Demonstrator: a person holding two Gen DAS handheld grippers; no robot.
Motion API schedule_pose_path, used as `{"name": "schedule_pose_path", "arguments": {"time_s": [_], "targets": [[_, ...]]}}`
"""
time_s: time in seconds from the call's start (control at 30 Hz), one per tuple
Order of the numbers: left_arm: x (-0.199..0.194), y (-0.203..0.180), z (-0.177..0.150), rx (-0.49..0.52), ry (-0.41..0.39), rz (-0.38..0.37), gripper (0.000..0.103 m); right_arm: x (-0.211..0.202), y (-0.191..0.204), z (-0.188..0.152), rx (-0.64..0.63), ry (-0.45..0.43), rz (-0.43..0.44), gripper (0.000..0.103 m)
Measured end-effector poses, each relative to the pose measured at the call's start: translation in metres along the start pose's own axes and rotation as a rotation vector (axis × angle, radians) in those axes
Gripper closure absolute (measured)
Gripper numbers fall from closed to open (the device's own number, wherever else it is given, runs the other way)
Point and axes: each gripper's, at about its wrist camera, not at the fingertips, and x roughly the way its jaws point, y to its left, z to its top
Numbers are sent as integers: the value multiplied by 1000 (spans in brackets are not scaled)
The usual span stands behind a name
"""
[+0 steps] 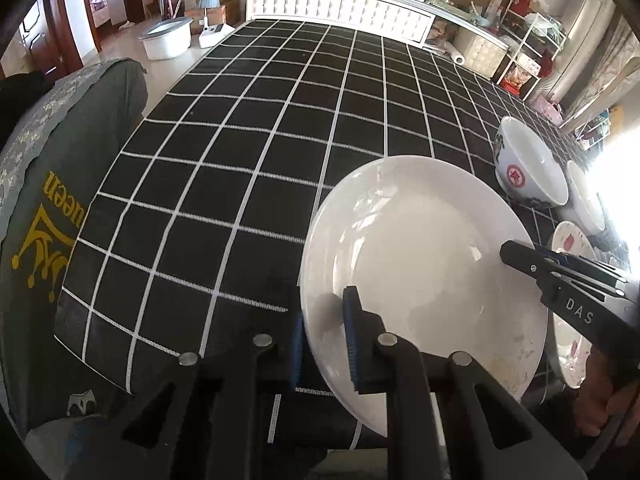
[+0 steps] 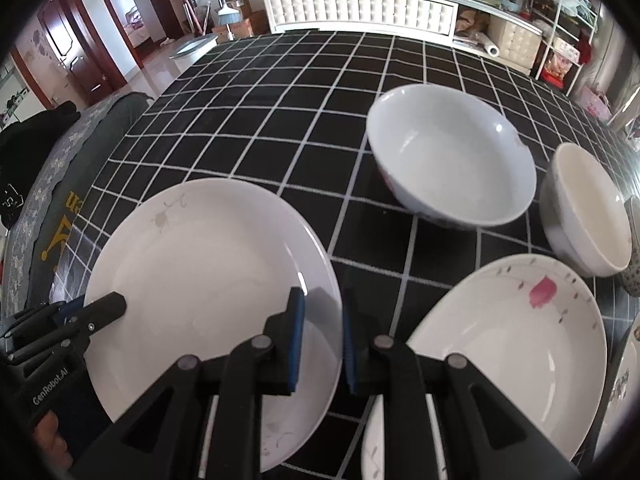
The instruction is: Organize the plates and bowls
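Observation:
My left gripper (image 1: 326, 336) is shut on the left rim of a white plate (image 1: 420, 256), which is tilted up off the black checked tablecloth (image 1: 260, 120). It shows in the right wrist view (image 2: 200, 280) with the left gripper (image 2: 116, 304) at its left rim. My right gripper (image 2: 324, 336) straddles the same plate's right rim, jaws slightly apart; it shows in the left wrist view (image 1: 516, 254). A pink-flowered plate (image 2: 520, 344) lies at the right. A white bowl with a red mark (image 1: 528, 168) (image 2: 452, 156) and a cream bowl (image 2: 588, 208) stand behind.
A grey covered chair (image 1: 60, 184) stands at the table's left edge. Another patterned plate (image 1: 572, 240) lies at the right. A white cabinet (image 2: 360, 8) and shelves stand beyond the table's far edge.

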Motion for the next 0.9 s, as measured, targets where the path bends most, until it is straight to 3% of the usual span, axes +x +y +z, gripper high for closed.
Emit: {"name": "schedule_pose_path", "arguments": {"time_s": [0.13, 0.43, 0.57, 0.9], "targets": [[6, 4, -1, -14, 24, 4, 87, 5, -1, -3, 11, 24, 21, 82], [-23, 13, -7, -71, -21, 78, 88, -46, -22, -9, 31, -89, 20, 81], [-42, 2, -16, -74, -34, 28, 88, -68, -36, -24, 66, -122, 21, 81], [-81, -91, -29, 120, -87, -103, 88, -118, -82, -62, 152, -217, -3, 81]]}}
